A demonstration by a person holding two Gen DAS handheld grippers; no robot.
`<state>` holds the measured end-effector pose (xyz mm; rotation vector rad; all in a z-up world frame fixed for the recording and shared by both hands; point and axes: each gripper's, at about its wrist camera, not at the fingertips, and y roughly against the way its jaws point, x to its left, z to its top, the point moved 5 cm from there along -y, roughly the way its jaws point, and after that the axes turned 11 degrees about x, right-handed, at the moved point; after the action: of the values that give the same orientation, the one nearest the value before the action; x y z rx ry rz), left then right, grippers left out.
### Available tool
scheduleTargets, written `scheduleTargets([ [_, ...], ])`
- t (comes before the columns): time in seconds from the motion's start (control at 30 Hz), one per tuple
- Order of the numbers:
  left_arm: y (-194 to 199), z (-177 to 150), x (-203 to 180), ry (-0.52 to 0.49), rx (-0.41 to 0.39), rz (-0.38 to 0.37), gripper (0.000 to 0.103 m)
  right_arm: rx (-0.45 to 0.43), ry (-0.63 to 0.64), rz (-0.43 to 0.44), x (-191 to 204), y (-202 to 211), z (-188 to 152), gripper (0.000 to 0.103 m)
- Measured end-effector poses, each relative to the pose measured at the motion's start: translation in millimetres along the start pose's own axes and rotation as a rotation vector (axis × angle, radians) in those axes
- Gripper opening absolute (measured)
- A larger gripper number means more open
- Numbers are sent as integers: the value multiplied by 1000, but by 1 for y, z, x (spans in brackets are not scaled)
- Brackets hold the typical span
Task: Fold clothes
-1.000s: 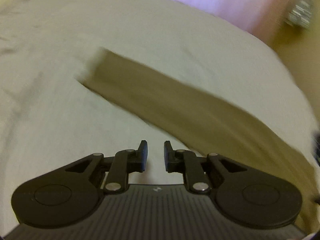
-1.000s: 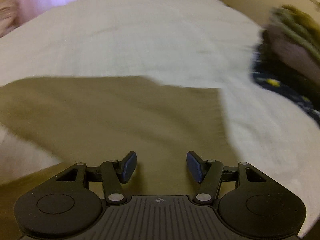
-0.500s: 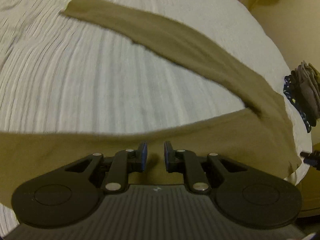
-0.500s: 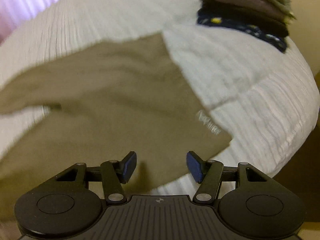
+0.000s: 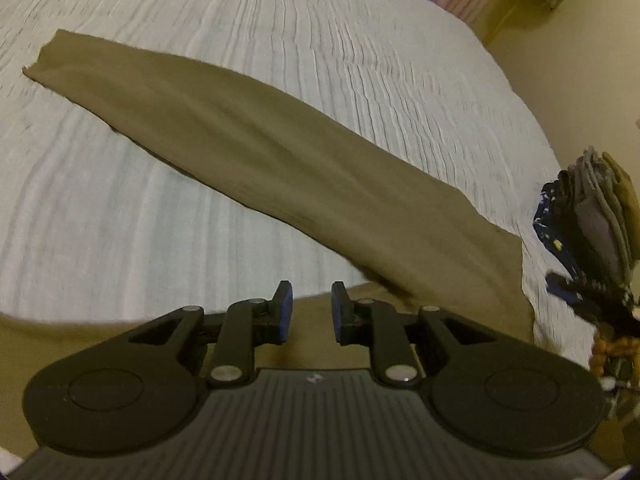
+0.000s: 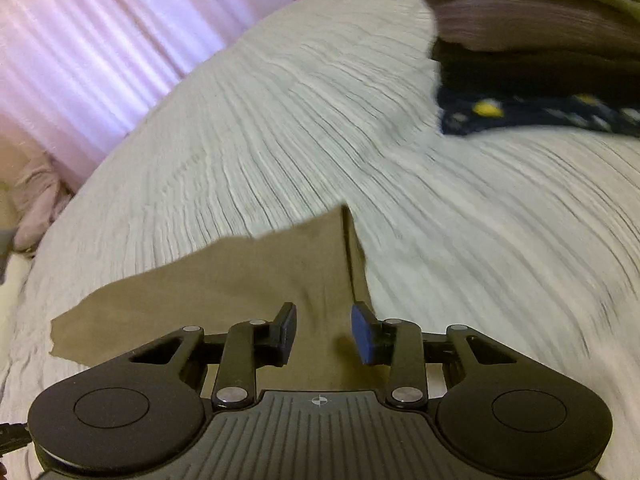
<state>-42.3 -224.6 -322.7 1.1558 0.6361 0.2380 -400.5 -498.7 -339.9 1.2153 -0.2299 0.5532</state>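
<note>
An olive-brown garment (image 5: 256, 148) lies flat on a white ribbed bedspread (image 5: 120, 220), one long sleeve stretching toward the upper left. My left gripper (image 5: 311, 312) hovers open over the garment's near edge, nothing between its blue pads. In the right wrist view the same garment (image 6: 240, 280) shows as a flat corner with a seam. My right gripper (image 6: 324, 332) stands open just above it, nothing gripped.
A stack of folded clothes (image 5: 596, 216) sits at the bed's right edge, and the same stack of folded clothes (image 6: 540, 52) fills the right view's upper right. Pink curtains (image 6: 100, 40) hang behind the bed. A beige wall (image 5: 568, 60) lies beyond the bed (image 6: 280, 120).
Both cameras swung across the bed. The left gripper has opened slightly wider. The right gripper has narrowed a little and now points toward the folded stack.
</note>
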Motion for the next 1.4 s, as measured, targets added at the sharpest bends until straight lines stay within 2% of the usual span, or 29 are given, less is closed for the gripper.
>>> scheduleTargets([
  [0.23,-31,-11,-46,78,13,50,16,127,14,159,-33,-65,65,36],
  [0.37,-38,-17,-60,103,26,85,17,196,13,236,-44,-88,77,36],
  [0.53,-42,-17,-69,115,31,113,17,225,-14,367,-50,-100,84,36],
  [0.57,-43,-17,-71,118,32,118,17,231,-28,381,-51,-103,84,33],
  [0.6,-43,-17,-72,120,33,124,17,238,-43,389,-53,-107,84,23],
  [0.63,-44,-18,-74,122,34,129,17,240,-57,395,-56,-110,84,3],
  [0.8,-49,-20,-79,118,42,148,18,77,-46,329,-67,-90,81,1],
  [0.9,-52,-22,-80,108,49,154,18,58,-76,265,-79,-94,71,1],
  [1.03,-56,-25,-81,95,58,164,19,94,-43,198,-73,-107,69,2],
  [1.13,-59,-27,-82,85,65,171,20,103,21,135,-65,-97,73,2],
  [1.2,-58,-32,-77,76,74,195,20,66,70,82,-58,-79,71,11],
  [1.23,-57,-35,-73,81,75,195,20,29,86,18,-57,-68,69,44],
  [1.27,-55,-37,-70,87,75,195,20,-15,98,-63,-59,-58,66,68],
  [1.33,-52,-42,-62,99,77,195,20,-75,122,-165,-61,-40,60,67],
  [1.4,-49,-48,-55,94,75,195,20,-92,154,-156,-54,-26,54,67],
])
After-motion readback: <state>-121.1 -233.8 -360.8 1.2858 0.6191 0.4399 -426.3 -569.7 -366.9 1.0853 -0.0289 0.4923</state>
